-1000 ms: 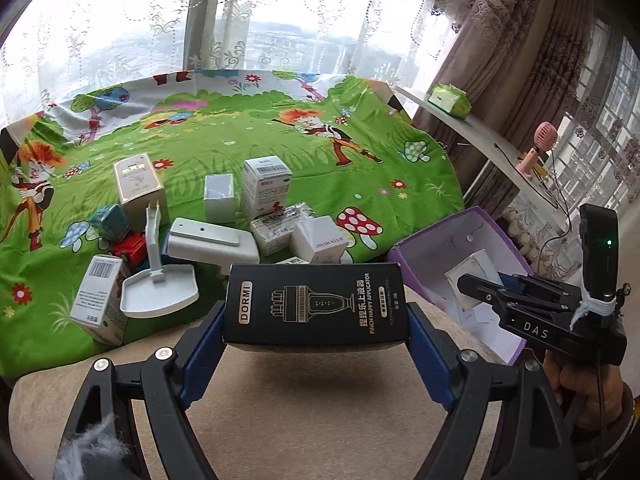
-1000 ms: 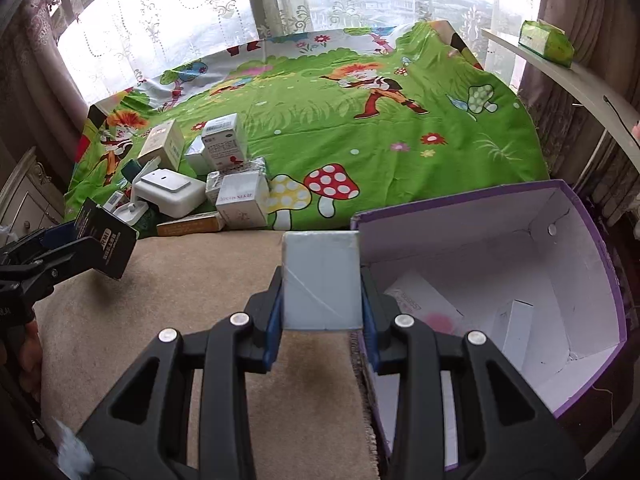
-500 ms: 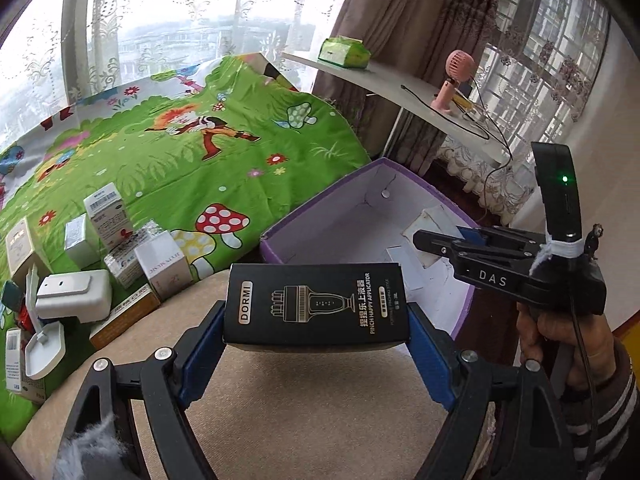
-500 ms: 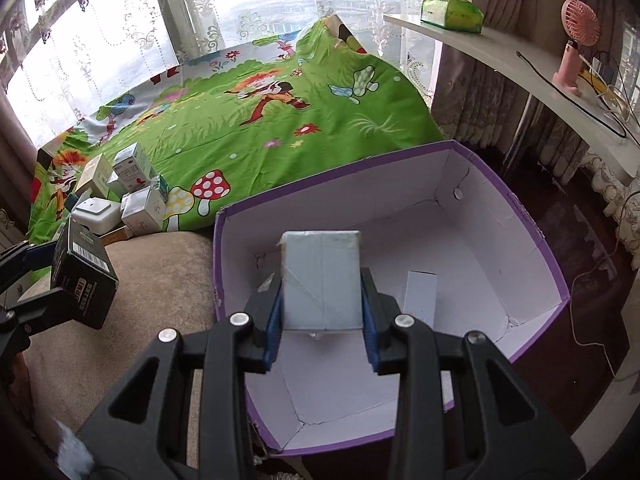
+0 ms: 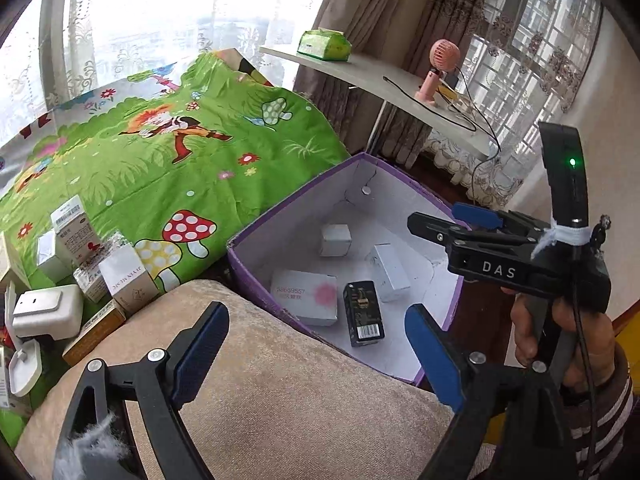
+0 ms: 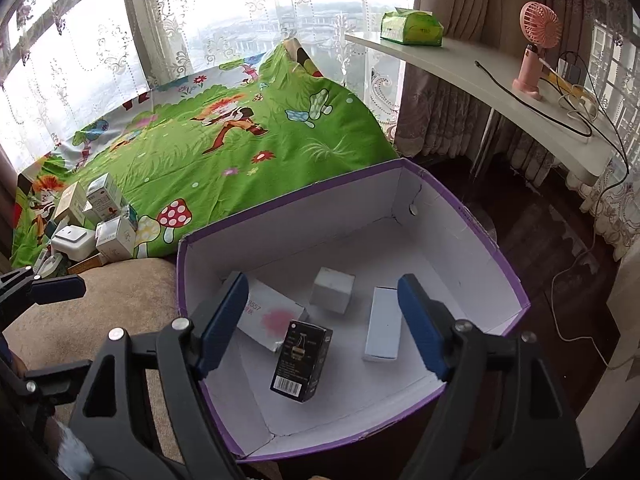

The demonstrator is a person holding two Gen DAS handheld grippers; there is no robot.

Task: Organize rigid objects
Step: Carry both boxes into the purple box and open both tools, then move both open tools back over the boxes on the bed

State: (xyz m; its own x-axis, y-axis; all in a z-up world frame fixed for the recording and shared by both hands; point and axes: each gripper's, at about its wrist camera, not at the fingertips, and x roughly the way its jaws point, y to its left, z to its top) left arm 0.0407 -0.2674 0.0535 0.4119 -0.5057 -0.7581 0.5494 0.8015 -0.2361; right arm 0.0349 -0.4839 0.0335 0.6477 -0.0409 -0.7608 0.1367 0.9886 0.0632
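The purple storage box [image 6: 460, 204] [image 5: 288, 204] stands beside the beige cushion. Inside it lie the black DORMI box [image 6: 301, 360] [image 5: 363, 313], a small pale grey box [image 6: 333, 289] [image 5: 335, 240], a white oblong box [image 6: 383, 323] [image 5: 388, 267] and a white box with a pink blot [image 6: 269, 313] [image 5: 305, 297]. My right gripper [image 6: 322, 322] is open and empty above the box's near half. My left gripper [image 5: 316, 350] is open and empty over the cushion, at the box's left rim. Several small boxes [image 5: 120, 276] [image 6: 108, 232] remain on the green sheet.
The beige cushion [image 5: 280, 400] fills the foreground. A white shelf [image 6: 480, 76] at the right carries a green tissue pack [image 6: 412, 28], a pink fan [image 6: 536, 48] and cables. A white charger and stand [image 5: 44, 312] lie at the far left. Dark floor lies right of the box.
Both grippers have opened. The black DORMI box left my left gripper and the pale grey box left my right gripper; both now lie inside the purple box.
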